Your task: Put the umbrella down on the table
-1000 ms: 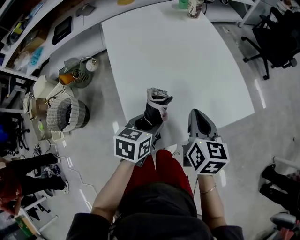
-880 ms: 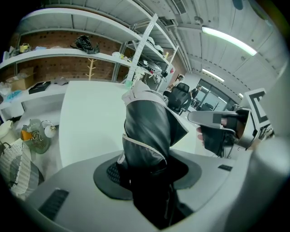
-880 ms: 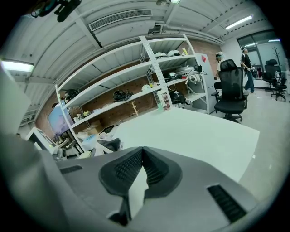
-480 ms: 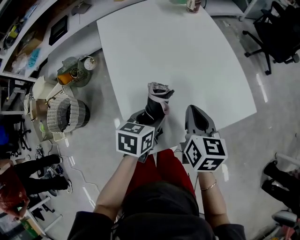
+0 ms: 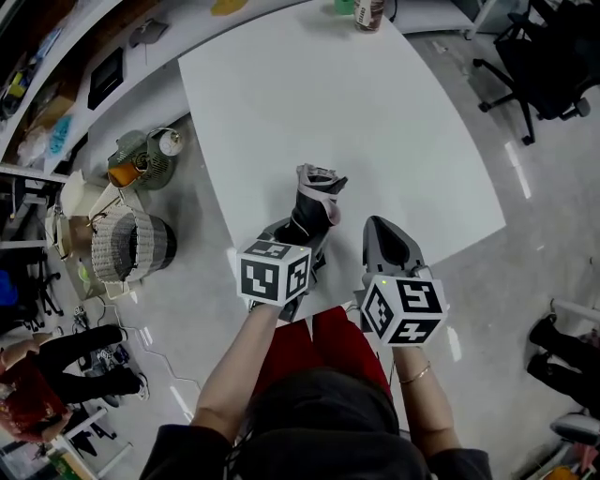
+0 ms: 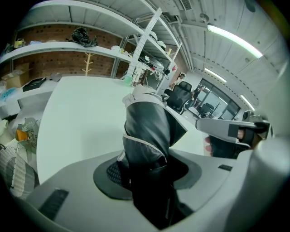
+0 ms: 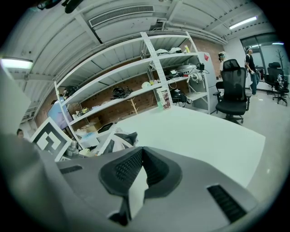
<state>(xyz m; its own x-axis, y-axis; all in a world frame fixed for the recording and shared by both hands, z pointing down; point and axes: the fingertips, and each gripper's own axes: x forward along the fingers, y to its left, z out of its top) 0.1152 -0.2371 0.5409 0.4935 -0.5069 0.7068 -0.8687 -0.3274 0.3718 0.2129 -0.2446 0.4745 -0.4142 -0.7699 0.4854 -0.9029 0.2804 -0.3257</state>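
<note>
In the head view, a wicker basket (image 5: pixel 131 246) is seen on the floor at 9 o'clock of the white table (image 5: pixel 356 112). At the table's near edge, towards 6 o'clock, the left gripper (image 5: pixel 298 234) is held out by the person's left hand, and its marker cube is turned up to the camera. In the left gripper view, its jaws (image 6: pixel 145 170) are seen clamped round the lower part of the folded black and grey umbrella (image 6: pixel 145 131). The umbrella (image 5: pixel 314 202) is carried roughly upright, its top leaning towards 12 o'clock, over the near edge of the table (image 6: pixel 77 118). Whether its lower end meets the tabletop cannot be told. Just at 3 o'clock of the umbrella, apart from it, the right gripper (image 5: pixel 382 228) is pointed across the same table edge. In the right gripper view, its pads (image 7: pixel 141 154) are brought together at their tips with nothing caught between them, and the umbrella (image 7: pixel 118 138) is seen at 9 o'clock. A cup (image 5: pixel 368 11) is set at the table's far edge at 12 o'clock, and an office chair (image 5: pixel 534 47) is parked at 2 o'clock
</note>
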